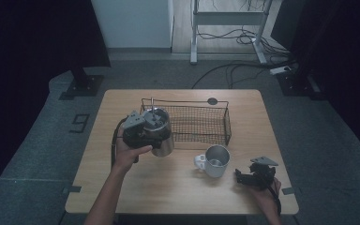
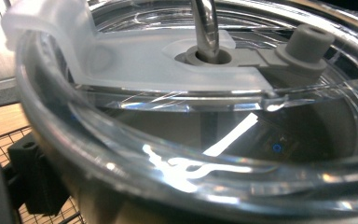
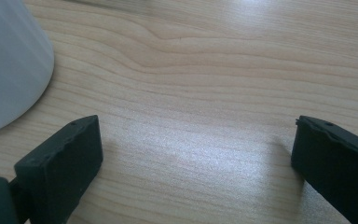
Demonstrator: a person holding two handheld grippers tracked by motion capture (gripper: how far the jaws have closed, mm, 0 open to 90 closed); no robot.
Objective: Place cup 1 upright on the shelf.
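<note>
A steel tumbler (image 1: 165,143) with a clear lid (image 2: 168,65) and a metal straw (image 2: 205,28) hangs tilted over the front left corner of the wire basket (image 1: 201,123). My left gripper (image 1: 153,136) is shut on the tumbler's body from the left, and one black finger (image 2: 30,177) shows beside its wall. A white mug (image 1: 215,161) stands on the table in front of the basket. To the mug's right, my right gripper (image 1: 242,176) rests low over the wood. It is open with nothing between its fingers (image 3: 60,163), and the mug's side (image 3: 9,70) lies to their left.
The wooden table (image 1: 136,187) has bare room at the front left and along the front edge. A small dark round disc (image 1: 212,101) sits by the far edge. Cables and a desk frame (image 1: 225,18) lie on the floor beyond.
</note>
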